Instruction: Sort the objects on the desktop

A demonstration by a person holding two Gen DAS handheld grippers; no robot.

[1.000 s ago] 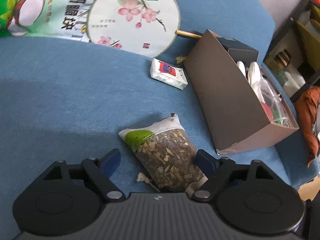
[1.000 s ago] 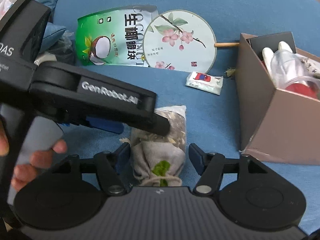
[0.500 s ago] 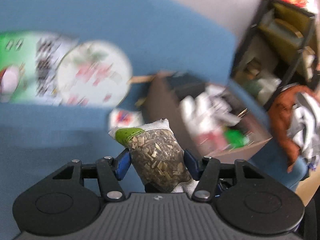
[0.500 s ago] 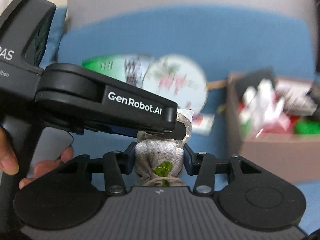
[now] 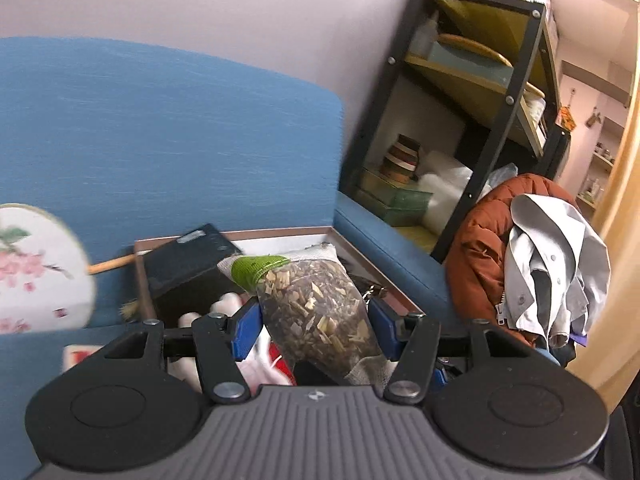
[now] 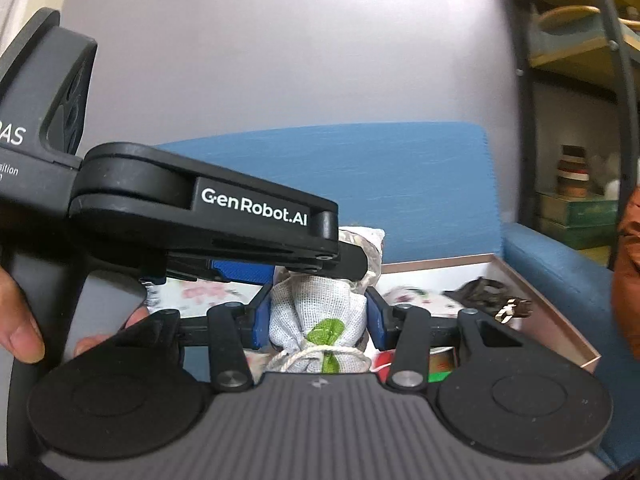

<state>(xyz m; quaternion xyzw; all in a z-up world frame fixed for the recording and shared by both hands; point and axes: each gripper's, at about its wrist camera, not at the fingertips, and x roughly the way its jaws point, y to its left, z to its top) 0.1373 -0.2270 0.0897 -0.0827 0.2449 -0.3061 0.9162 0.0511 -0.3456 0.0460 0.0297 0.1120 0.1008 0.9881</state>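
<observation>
A clear pouch of dried herbs (image 5: 316, 312) with a white mesh end and green label is held in the air by both grippers. My left gripper (image 5: 314, 328) is shut on its middle. My right gripper (image 6: 316, 320) is shut on its tied mesh end (image 6: 318, 320). The pouch hangs over the open brown cardboard box (image 5: 360, 252), which holds a black case (image 5: 188, 264), white bottles and red packets. The left gripper's body (image 6: 208, 216) crosses the right wrist view above the pouch.
The box (image 6: 552, 316) sits on a blue sofa (image 5: 160, 140). A round flower fan (image 5: 36, 272) lies left of the box. A black metal shelf (image 5: 460, 120) and a chair with an orange jacket (image 5: 480, 256) stand to the right.
Both grippers closed on the pouch, lifted it off the sofa seat and carried it right, so it now hangs over the open box.
</observation>
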